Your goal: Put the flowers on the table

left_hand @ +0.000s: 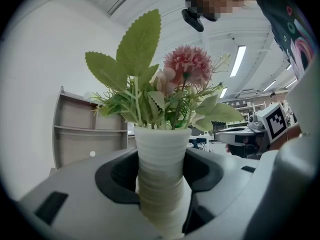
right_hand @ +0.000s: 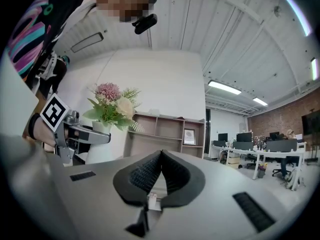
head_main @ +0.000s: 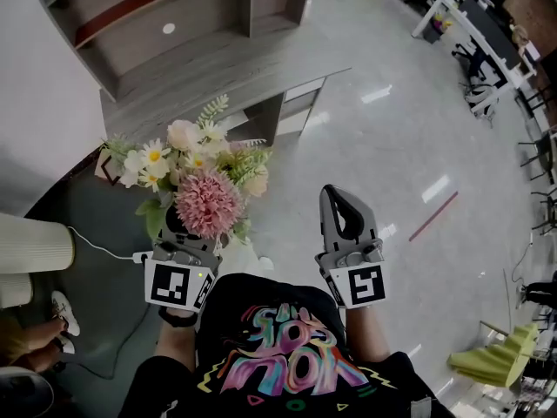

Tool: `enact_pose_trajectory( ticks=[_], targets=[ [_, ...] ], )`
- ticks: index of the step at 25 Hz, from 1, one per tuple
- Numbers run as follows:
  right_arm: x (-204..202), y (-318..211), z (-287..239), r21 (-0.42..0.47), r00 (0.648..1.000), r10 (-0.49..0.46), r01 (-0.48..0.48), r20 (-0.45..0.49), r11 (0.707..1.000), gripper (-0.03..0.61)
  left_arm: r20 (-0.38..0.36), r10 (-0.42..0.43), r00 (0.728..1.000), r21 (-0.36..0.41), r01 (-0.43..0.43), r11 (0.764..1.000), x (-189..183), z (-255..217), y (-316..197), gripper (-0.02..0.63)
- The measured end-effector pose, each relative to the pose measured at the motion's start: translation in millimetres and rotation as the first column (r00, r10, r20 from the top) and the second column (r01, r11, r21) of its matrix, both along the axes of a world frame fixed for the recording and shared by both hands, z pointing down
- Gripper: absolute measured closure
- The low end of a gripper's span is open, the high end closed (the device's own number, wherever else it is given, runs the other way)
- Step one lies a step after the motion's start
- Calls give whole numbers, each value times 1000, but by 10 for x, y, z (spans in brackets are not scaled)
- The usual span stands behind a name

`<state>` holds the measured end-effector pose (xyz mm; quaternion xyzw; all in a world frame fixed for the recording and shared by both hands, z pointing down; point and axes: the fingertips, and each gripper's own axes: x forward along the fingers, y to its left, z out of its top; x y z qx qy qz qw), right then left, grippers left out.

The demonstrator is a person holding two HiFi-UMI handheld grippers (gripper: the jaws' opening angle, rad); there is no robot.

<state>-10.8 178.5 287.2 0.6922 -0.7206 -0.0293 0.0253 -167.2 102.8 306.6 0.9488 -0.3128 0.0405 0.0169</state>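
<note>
A bouquet of pink, white and cream flowers [head_main: 196,177] stands upright in a white ribbed vase [left_hand: 161,179]. My left gripper [head_main: 184,223] is shut on the vase, one jaw on either side of its narrow waist, and holds it in the air in front of me. In the left gripper view [left_hand: 160,170] the pink bloom [left_hand: 187,64] and green leaves rise above the jaws. My right gripper [head_main: 337,197] is shut and empty, level beside the left one. The right gripper view [right_hand: 160,156] shows its pads pressed together, and the bouquet [right_hand: 114,104] off to the left.
A grey table [head_main: 218,81] with a grey shelf unit [head_main: 174,11] behind it lies ahead, past the flowers. A seated person's sleeve [head_main: 30,246] and a white cable [head_main: 96,249] are at the left. Office desks [head_main: 470,20] and a green chair [head_main: 492,360] stand at the right.
</note>
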Motion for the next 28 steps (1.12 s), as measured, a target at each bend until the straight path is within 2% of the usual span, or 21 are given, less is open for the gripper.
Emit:
enact_pose_trajectory(
  ticks=[2,6,11,15,21,28],
  targets=[
    [18,51,-43,-25,1000,0,0,-7,1000,565,-1,2,1000,-2,-2,1000,24,-90,38,359],
    [-78,-16,31,6,1000,-9,9,5,1000,565,-5,11,1000,-2,-11,1000,6,28,-7,360],
    [-66,22,202,-35,999,-21,20,-32,999,565,-9,6,1000,5,-6,1000,4,68,-35,359],
    [-86,5,90,-2,1000,-15,15,-12,1000,565,-12,7,1000,10,-7,1000,6,48,-37,360],
    [-110,13,92,-4,1000,-1,1,-1,1000,565,-5,21,1000,7,-21,1000,0,55,-25,359],
    [-133,19,111,-22,999,-11,10,-34,1000,565,2,30,1000,9,-30,1000,-9,49,-16,359]
  ],
)
